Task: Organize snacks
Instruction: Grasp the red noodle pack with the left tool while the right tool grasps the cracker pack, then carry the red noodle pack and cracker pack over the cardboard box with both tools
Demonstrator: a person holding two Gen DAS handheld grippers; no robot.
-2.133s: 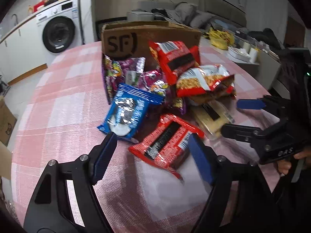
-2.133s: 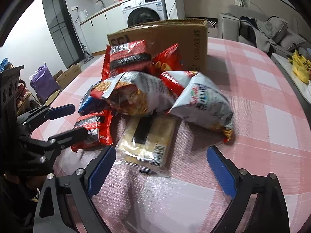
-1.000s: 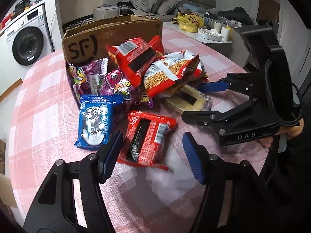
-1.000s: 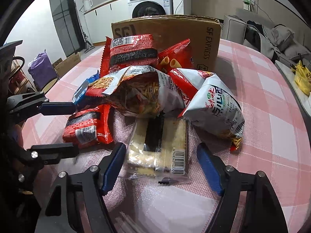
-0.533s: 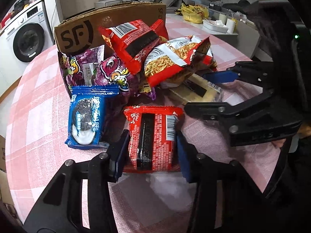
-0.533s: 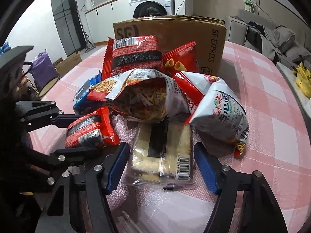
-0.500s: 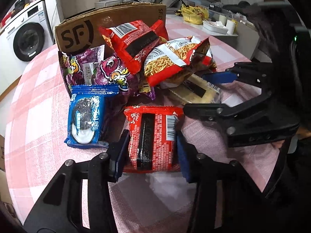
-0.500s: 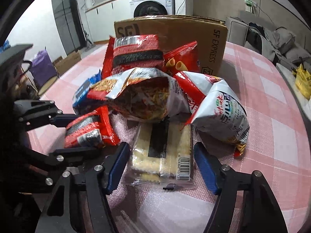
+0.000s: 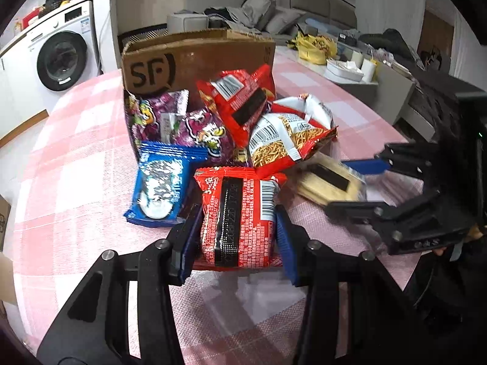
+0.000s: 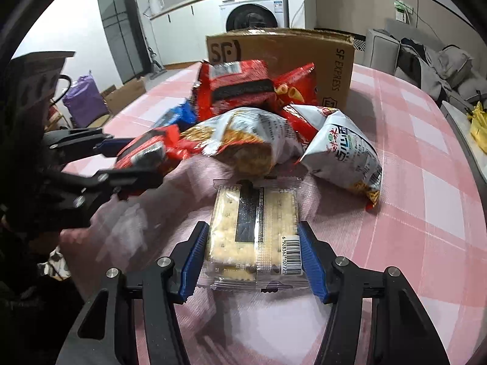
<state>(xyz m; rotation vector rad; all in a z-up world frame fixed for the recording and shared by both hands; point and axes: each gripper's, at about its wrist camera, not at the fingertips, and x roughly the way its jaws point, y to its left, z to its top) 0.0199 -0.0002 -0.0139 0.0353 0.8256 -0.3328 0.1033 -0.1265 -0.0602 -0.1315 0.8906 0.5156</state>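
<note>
Where noodle bags overlap, the cracker pack (image 10: 254, 228) far end is hidden; lengthwise between right gripper (image 10: 254, 255) jaws, clamped; left gripper (image 9: 236, 240) clamped on red packet (image 9: 239, 216).

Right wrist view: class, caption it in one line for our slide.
Right gripper shut on the cracker pack, snack pile and box behind.
</note>
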